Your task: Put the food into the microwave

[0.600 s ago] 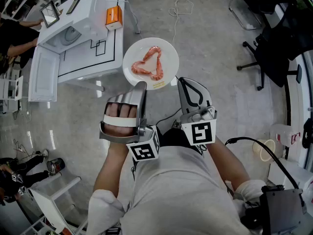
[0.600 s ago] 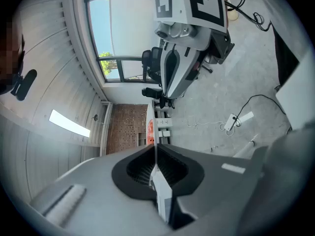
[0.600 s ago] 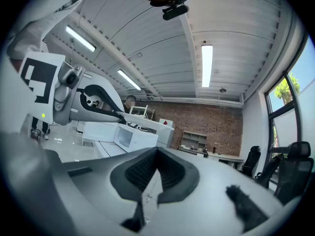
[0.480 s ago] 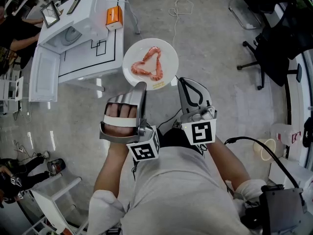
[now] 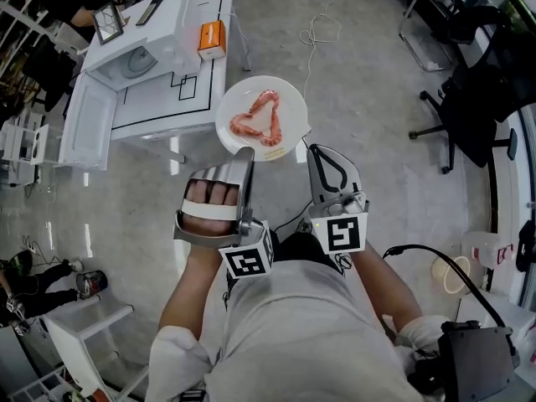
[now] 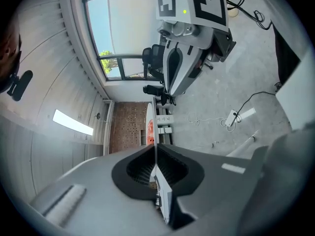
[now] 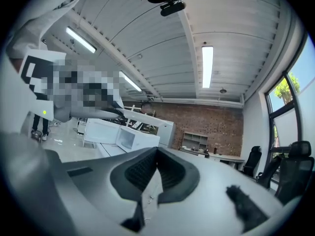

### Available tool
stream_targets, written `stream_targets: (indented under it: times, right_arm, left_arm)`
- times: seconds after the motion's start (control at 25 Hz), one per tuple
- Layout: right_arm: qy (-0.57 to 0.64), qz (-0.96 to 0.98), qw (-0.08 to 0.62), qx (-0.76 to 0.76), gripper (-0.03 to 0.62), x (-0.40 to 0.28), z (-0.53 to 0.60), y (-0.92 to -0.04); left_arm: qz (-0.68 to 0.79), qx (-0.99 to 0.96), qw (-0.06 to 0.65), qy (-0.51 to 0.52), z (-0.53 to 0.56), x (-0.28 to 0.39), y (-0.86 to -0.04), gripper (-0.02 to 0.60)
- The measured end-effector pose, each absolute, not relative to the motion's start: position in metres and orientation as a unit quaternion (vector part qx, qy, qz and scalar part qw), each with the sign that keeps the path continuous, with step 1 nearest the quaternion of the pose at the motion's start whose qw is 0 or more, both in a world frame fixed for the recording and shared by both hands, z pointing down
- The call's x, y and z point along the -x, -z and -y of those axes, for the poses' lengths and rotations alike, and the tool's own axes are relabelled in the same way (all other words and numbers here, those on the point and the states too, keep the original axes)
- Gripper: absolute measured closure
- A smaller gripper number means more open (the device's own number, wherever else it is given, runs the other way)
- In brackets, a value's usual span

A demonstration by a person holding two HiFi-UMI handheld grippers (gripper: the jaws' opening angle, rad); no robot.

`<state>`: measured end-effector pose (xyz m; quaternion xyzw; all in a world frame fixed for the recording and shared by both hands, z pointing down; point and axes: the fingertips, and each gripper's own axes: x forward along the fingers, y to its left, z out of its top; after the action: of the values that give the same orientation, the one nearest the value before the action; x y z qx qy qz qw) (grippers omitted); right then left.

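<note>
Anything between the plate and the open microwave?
Head view: only marked table top between plate and microwave; the orange box sits off that line.

Grey concrete floor (image 5: pixel 368 74) spreads around the right tongs (image 5: pixel 311 151), with black office chairs (image 5: pixel 473 99) well to their right. Beyond stand a brick wall (image 7: pixel 216 124), tall windows (image 7: pixel 288 107) and ceiling strip lights (image 7: pixel 207 59).

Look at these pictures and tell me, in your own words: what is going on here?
A person with a gripper in each hand holds up a plate of shrimp. The left gripper is clamped on the plate's near edge. The right gripper is shut on nothing, just beside the plate. The plate hangs over the floor, next to a white table. On the table stands the microwave with its door open. The food is not inside yet.
</note>
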<state>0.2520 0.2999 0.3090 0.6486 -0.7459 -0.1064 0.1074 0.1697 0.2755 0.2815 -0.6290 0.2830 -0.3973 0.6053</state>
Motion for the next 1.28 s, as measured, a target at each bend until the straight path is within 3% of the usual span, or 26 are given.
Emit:
stream_targets:
  times: [0.84, 1.28]
  right_arm:
    - [0.092, 0.754, 0.126, -0.638, 0.585, -0.214, -0.219, -0.327]
    - [0.093, 0.765, 0.118, -0.626, 0.585, -0.14, -0.119, -0.334]
  left_arm:
    - [-0.277, 0.644, 0.59, 0.4, -0.201, -0.137, -0.307, 0.56]
    - [-0.292, 0.654, 0.565, 0.409, -0.102, -0.061, -0.319, 0.558]
